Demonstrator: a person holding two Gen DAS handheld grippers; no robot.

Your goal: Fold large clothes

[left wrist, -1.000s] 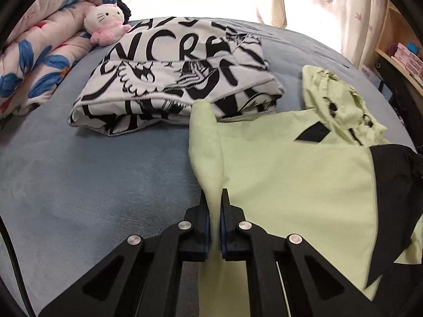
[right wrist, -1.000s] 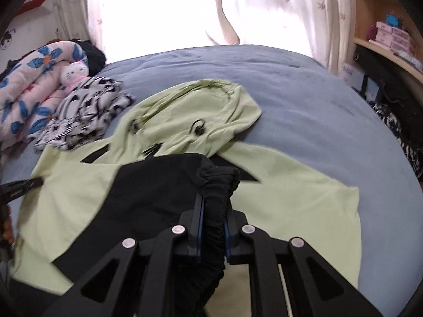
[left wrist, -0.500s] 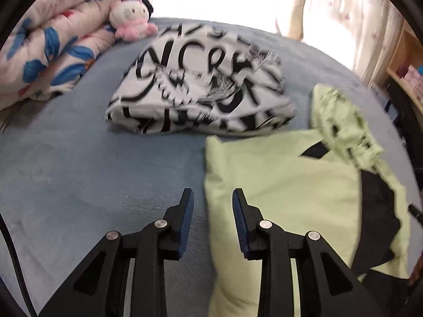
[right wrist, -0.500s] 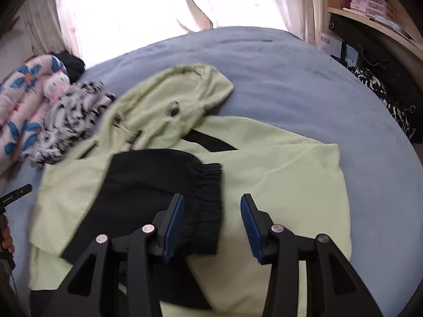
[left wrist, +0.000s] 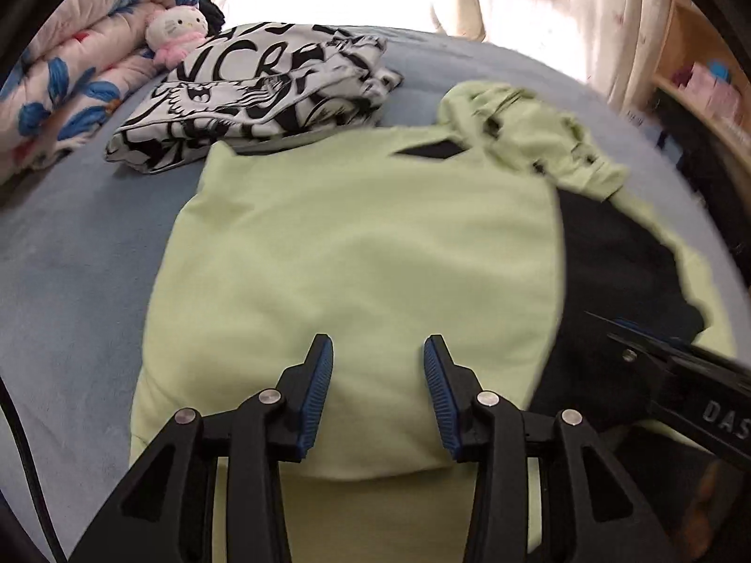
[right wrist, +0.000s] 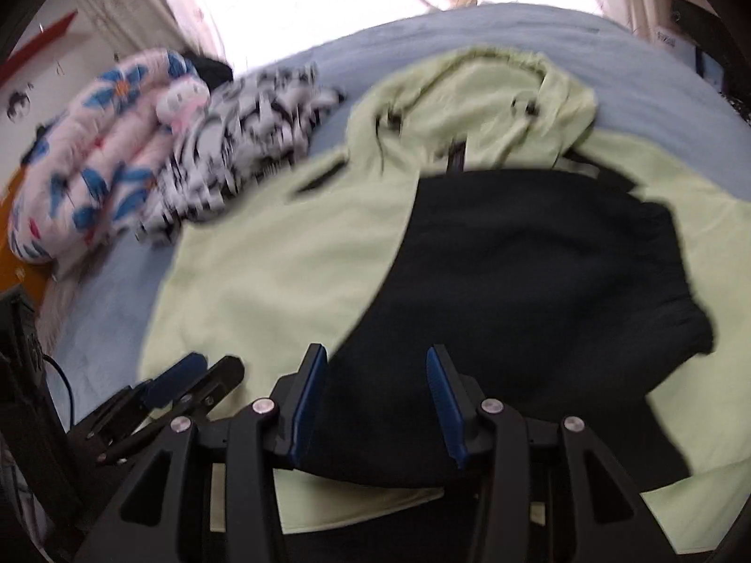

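Note:
A light green hoodie [left wrist: 356, 244] lies flat on the blue bed, its hood [left wrist: 525, 136] toward the window. Its green sleeve is folded in over the body. Its black sleeve [right wrist: 525, 281] is folded across the chest, cuff to the right. My left gripper [left wrist: 378, 345] hovers over the hoodie's lower part. Its jaws are opening and hold nothing. My right gripper [right wrist: 376, 352] stands open above the near end of the black sleeve, pads clear of the cloth. The left gripper [right wrist: 206, 368] shows at the lower left of the right wrist view.
A folded black-and-white printed garment [left wrist: 263, 94] lies just beyond the hoodie's left shoulder. A rolled floral quilt [left wrist: 70, 70] and a pink plush toy [left wrist: 176, 30] sit at the far left. Blue bedcover [left wrist: 70, 281] shows to the left; a wooden shelf [left wrist: 704, 94] stands at right.
Both grippers let go of the sleeves they pinched and opened. Each pulled back toward the hoodie's near end, leaving the green and black sleeves lying folded on the body.

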